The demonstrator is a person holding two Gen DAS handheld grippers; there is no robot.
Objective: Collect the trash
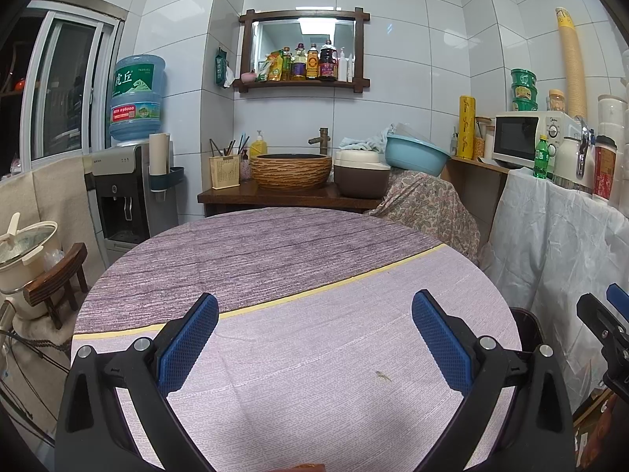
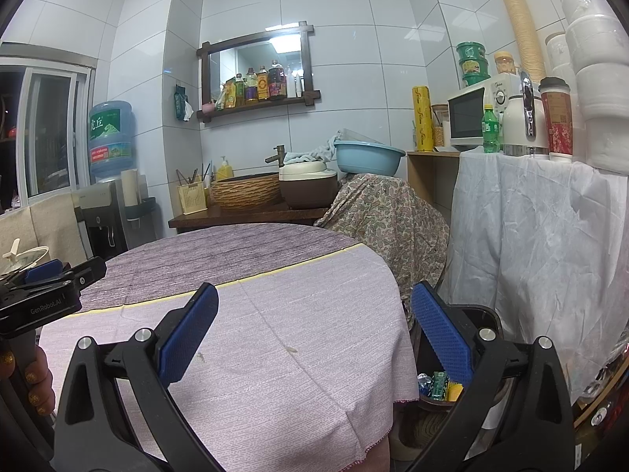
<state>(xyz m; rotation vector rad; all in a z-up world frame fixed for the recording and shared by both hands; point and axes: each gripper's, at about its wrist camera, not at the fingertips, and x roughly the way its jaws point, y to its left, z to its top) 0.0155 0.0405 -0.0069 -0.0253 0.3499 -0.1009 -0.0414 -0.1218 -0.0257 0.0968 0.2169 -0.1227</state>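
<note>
Your left gripper (image 1: 314, 338) hangs over the round table (image 1: 275, 259), jaws spread wide with nothing between them. A small speck (image 1: 382, 375) lies on the cloth near its right finger. At the far right edge you see part of the right gripper (image 1: 607, 318).

Both the left gripper (image 1: 314, 338) and the right gripper (image 2: 314, 334) are held level, jaws spread wide, empty.

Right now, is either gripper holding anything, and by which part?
Nothing is held. The left gripper and right gripper both have open, empty jaws above the table.
</note>
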